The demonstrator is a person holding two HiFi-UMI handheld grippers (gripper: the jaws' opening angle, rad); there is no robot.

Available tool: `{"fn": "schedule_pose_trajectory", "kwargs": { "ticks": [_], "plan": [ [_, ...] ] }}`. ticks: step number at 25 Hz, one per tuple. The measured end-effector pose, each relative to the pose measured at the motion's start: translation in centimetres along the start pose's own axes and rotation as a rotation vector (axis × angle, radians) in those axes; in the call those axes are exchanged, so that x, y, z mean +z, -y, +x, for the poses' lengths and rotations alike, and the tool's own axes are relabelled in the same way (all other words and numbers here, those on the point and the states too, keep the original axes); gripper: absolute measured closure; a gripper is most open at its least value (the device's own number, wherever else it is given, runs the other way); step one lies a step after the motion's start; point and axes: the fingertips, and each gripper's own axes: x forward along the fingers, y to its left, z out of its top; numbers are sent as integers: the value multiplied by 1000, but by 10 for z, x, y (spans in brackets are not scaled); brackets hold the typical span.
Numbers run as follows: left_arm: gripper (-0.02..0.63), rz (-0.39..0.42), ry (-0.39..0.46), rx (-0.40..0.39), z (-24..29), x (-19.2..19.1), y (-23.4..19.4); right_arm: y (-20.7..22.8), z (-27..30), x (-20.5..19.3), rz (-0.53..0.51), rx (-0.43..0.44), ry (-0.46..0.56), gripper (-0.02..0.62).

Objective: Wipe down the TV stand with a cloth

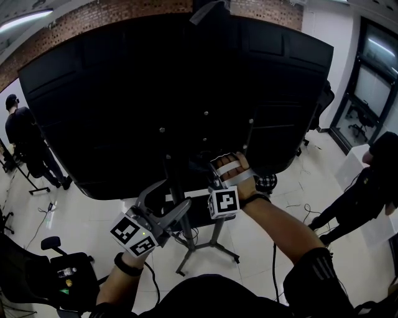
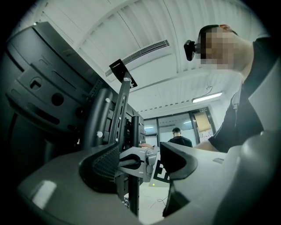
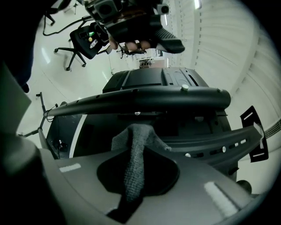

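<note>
Your right claw pinches the grey knitted cloth to rub the black metal TV stand; your left claw hangs narrow and empty.

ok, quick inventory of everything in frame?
TV: one, black, back facing us, on the stand
stand: one, dark metal, under the TV
cloth: one, grey, in the right jaws
bystanders: two, dark clothes, far left and far right
brick wall: one, reddish, behind the TV
left gripper: one, grey, jaws apart, stand's post seen between them
right gripper: one, grey, jaws shut on the cloth
</note>
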Motion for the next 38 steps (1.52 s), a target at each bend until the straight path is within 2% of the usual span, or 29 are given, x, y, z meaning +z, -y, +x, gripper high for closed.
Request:
{"fn": "schedule_pose_trajectory", "kwargs": {
  "ticks": [5,8,15,19,22,25,29,38],
  "plan": [
    [293,-6,-12,1,3,-7,3,-26,8,1,13,66,9,580],
    [293,-11,-18,5,4,-11,4,-21,1,6,47,57,34,580],
    [293,11,-9,0,16,-8,13,46,-57,-1,225,-98,111,578],
    [294,37,4,-31,31,0,28,97,-98,-30,400,-208,163,578],
    [294,51,17,-57,43,6,39,129,-122,-65,480,-291,156,578],
    [295,57,26,-76,58,9,47,148,-129,-107,512,-338,104,578],
    [293,51,26,-93,80,7,56,155,-120,-150,534,-342,71,578],
    [293,66,16,-89,112,3,68,161,-78,-171,525,-320,111,578]
  ]
}}
